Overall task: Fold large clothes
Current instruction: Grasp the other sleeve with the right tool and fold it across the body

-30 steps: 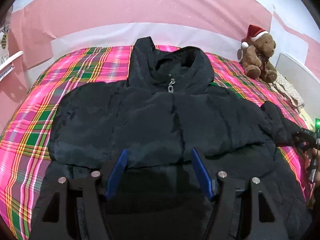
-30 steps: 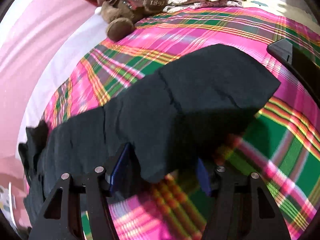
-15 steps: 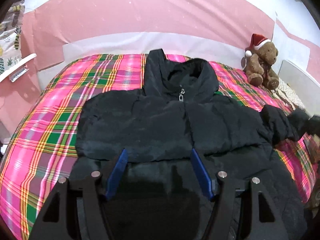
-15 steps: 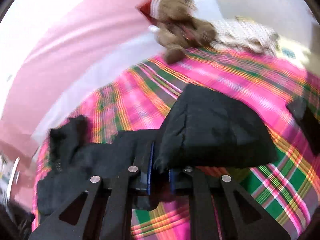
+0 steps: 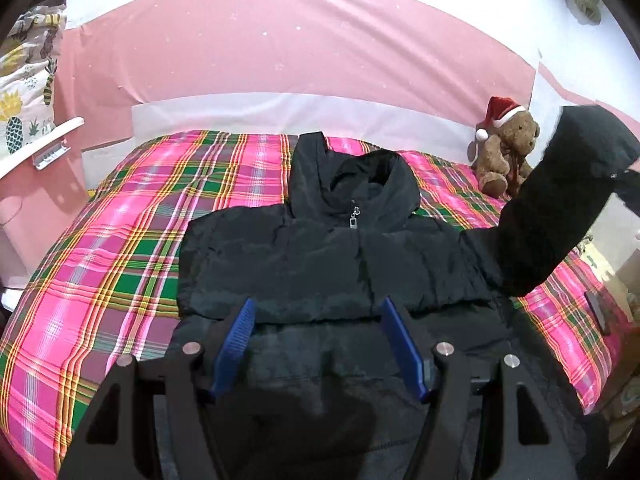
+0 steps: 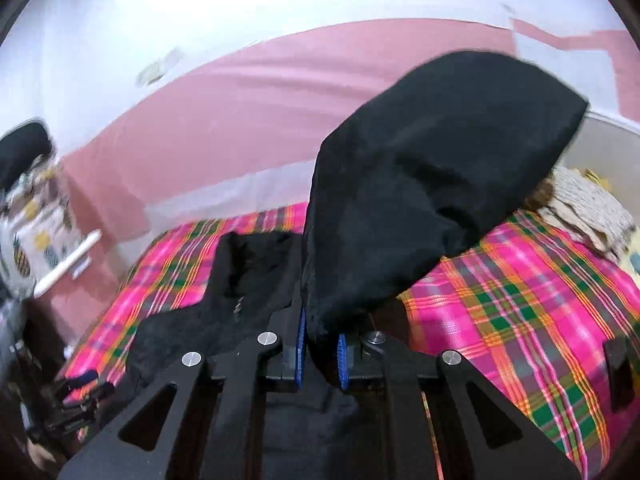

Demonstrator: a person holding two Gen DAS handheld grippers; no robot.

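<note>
A black hooded puffer jacket (image 5: 320, 256) lies front up on the plaid bed (image 5: 132, 240), its left sleeve folded across the chest. My left gripper (image 5: 318, 340) is open and empty, hovering over the jacket's lower front. My right gripper (image 6: 322, 354) is shut on the jacket's right sleeve (image 6: 420, 184) near the cuff and holds it lifted in the air. The raised sleeve also shows in the left wrist view (image 5: 560, 200) at the right. The jacket's hood (image 6: 248, 264) lies below in the right wrist view.
A teddy bear (image 5: 504, 148) with a red hat sits at the bed's far right corner. Folded patterned cloth (image 6: 580, 208) lies at the right. A pink headboard wall (image 5: 280, 48) backs the bed. A dark flat device (image 5: 596, 312) lies on the right bed edge.
My right gripper closed on the right sleeve and lifted it off the bed, swinging toward the jacket. My left gripper pulled back a little and stayed open.
</note>
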